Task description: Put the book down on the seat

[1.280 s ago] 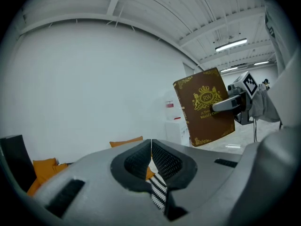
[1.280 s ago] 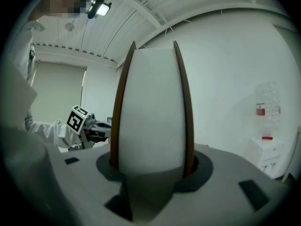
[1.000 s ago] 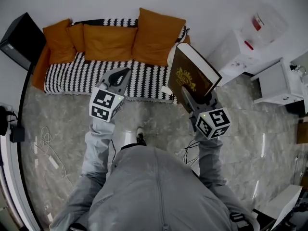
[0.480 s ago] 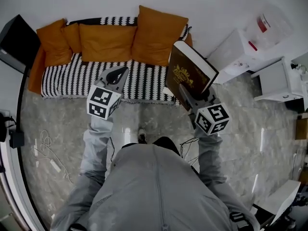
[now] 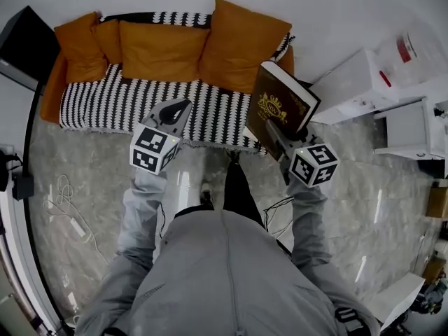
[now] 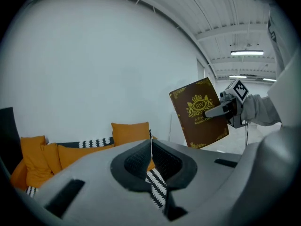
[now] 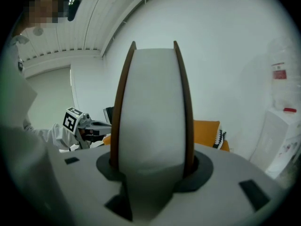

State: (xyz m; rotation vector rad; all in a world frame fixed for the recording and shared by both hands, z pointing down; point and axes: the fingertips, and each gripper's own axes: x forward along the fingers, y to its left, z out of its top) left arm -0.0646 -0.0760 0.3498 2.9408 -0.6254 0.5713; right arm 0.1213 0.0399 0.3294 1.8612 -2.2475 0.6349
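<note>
Two covers of thick brown gold-crested hardcover book (image 5: 283,103) pinched in right tool (image 5: 278,130), upright in air near right end of black-and-white striped sofa seat (image 5: 105,103); left tool (image 5: 176,108) closed, empty. Judged stiff, fairly heavy, smooth-covered, maybe slippery: best hold across both covers at lower edge.

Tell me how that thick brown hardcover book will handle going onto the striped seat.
The thick brown hardcover book probably stays stiff: straight boards flank a wide page block. Held at one edge by the right gripper, it looks heavy and may tip. Its broad cover should lie flat on the striped sofa seat.
</note>
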